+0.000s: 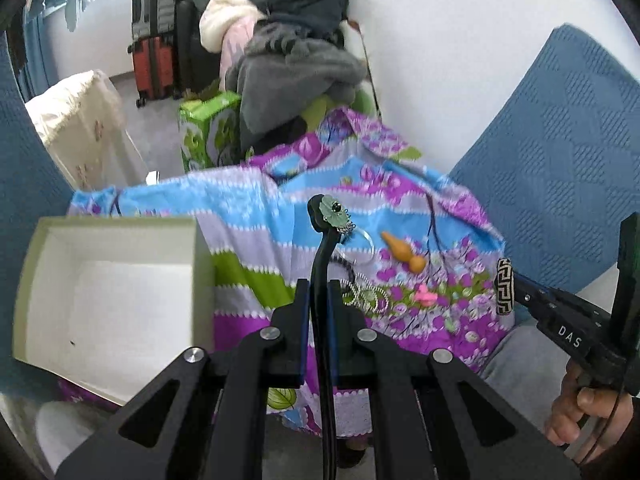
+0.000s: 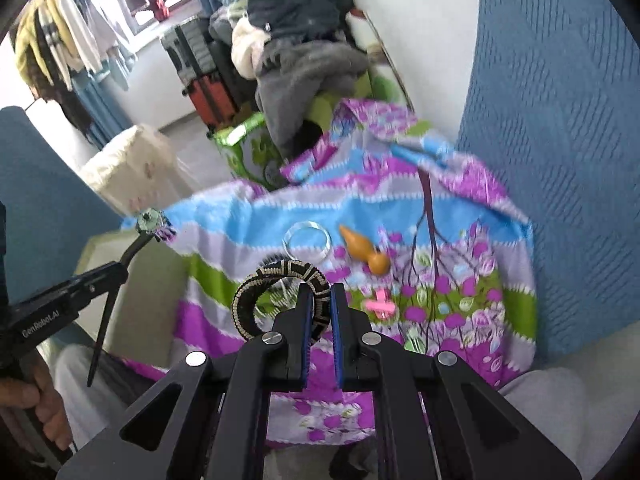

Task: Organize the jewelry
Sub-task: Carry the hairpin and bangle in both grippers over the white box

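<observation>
My left gripper (image 1: 319, 286) is shut on a black hair stick (image 1: 322, 264) with a green flower top (image 1: 334, 211), held upright beside the open white box (image 1: 108, 296). My right gripper (image 2: 321, 292) is shut on a black-and-cream woven bangle (image 2: 280, 280), lifted above the cloth; the bangle also shows in the left wrist view (image 1: 505, 286). On the floral cloth (image 2: 460, 240) lie a clear ring bangle (image 2: 307, 240), an orange gourd pendant (image 2: 364, 250), a pink clip (image 2: 382, 306) and a silver-green ornament (image 1: 366, 296).
A blue textured cushion (image 1: 560, 152) rises at the right. The box (image 2: 132, 300) sits at the cloth's left edge. Behind are piled clothes (image 1: 296, 52), a green carton (image 1: 208, 128), suitcases (image 1: 154, 36) and a cream covered bin (image 1: 80, 120).
</observation>
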Available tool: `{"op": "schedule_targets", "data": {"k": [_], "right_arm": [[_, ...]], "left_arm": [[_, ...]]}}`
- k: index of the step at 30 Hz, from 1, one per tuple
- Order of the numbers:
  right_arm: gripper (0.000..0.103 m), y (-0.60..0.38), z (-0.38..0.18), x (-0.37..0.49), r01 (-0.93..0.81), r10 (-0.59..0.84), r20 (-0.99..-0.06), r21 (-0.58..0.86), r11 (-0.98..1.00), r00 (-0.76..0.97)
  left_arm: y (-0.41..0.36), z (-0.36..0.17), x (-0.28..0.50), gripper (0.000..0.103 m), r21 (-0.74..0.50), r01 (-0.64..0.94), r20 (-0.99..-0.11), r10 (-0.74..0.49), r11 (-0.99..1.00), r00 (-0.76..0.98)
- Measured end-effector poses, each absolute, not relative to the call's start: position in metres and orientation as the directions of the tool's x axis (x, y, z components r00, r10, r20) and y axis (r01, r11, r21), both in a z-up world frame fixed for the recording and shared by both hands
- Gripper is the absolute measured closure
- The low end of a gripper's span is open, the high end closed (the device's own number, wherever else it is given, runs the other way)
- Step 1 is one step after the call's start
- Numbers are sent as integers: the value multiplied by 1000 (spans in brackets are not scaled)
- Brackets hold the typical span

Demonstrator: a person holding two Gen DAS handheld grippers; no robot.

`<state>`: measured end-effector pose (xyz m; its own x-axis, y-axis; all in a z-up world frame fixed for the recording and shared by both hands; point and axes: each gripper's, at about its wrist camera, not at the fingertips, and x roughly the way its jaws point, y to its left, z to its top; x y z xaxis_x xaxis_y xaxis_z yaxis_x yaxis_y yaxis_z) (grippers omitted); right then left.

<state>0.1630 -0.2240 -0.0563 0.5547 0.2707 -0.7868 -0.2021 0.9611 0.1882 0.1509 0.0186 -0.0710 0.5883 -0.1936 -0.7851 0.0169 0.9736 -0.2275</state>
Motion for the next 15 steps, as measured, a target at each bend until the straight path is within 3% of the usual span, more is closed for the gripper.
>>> {"op": "schedule_targets", "data": {"k": [15], "right_arm": [[96,-139,37,164,-321,350,-708,182,930,613]], "left_arm": [[82,8,138,95,-231,10,-695,-172,973,698]]}}
